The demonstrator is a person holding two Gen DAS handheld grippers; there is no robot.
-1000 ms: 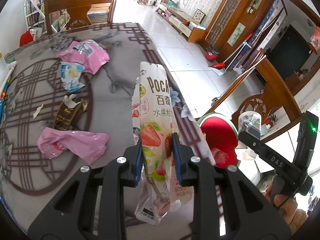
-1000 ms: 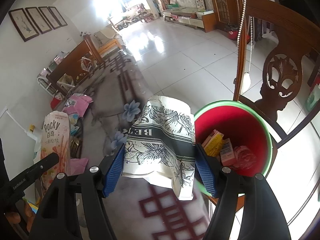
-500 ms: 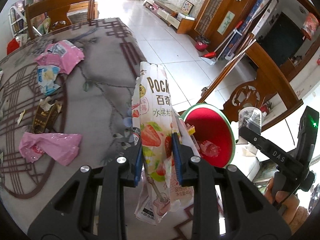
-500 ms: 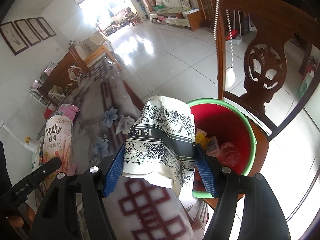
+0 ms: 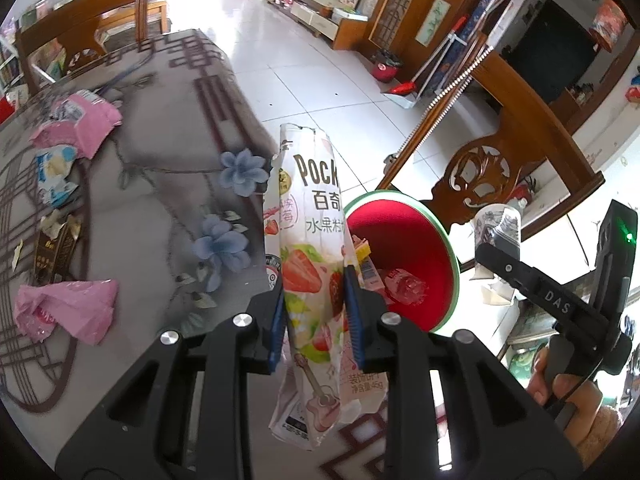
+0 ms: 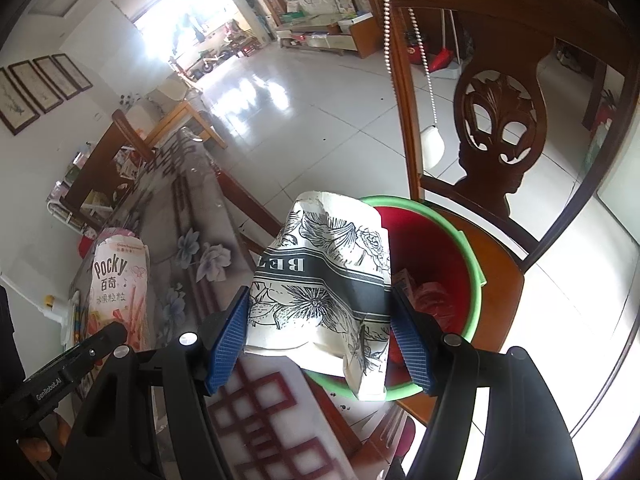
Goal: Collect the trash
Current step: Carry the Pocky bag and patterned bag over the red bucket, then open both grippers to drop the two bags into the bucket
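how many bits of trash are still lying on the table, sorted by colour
pink: 2, a wrapper at the far end and a bag nearer
blue and white: 1, a wrapper
brown: 1, a wrapper
total: 4 on the table, leaving out tiny scraps

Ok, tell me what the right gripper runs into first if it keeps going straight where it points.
Probably the red bin on the chair: the right gripper, shut on the paper cup, aims at its open mouth. Depth is uncertain.
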